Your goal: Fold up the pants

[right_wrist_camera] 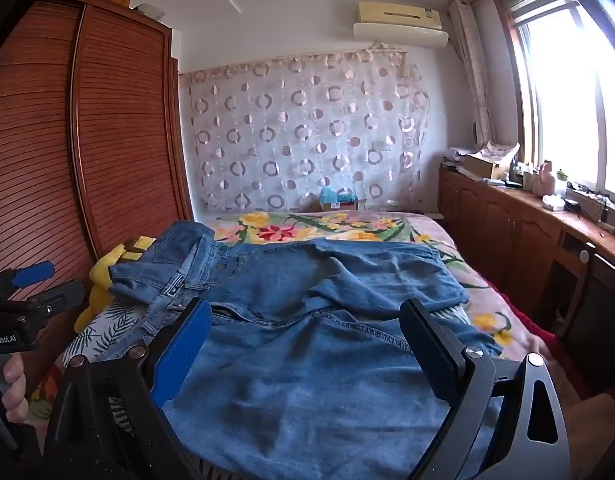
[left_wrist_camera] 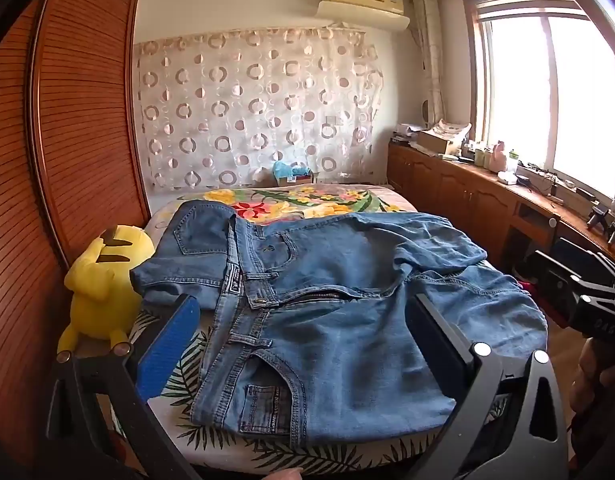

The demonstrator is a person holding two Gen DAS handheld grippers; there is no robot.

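Note:
Blue denim pants (left_wrist_camera: 339,360) lie spread front-up on the bed, waistband to the left, fly unzipped, legs running right with the far leg bunched over. My left gripper (left_wrist_camera: 303,300) hovers open over the waist and hip, with a blue pad (left_wrist_camera: 167,344) on its left finger and nothing held. My right gripper (right_wrist_camera: 305,308) stands open above the leg part of the pants (right_wrist_camera: 307,380), not pinching cloth. Each gripper shows in the other's view: the right gripper (left_wrist_camera: 543,270) at the far right, the left gripper (right_wrist_camera: 51,284) at the far left, held by a hand (right_wrist_camera: 11,376).
A yellow plush toy (left_wrist_camera: 99,280) sits at the bed's left edge beside the wooden slatted wardrobe (left_wrist_camera: 67,120). The floral bedspread (left_wrist_camera: 307,200) stretches behind the pants. Cluttered wooden cabinets (left_wrist_camera: 467,188) line the right wall under the window, with a narrow floor gap beside the bed.

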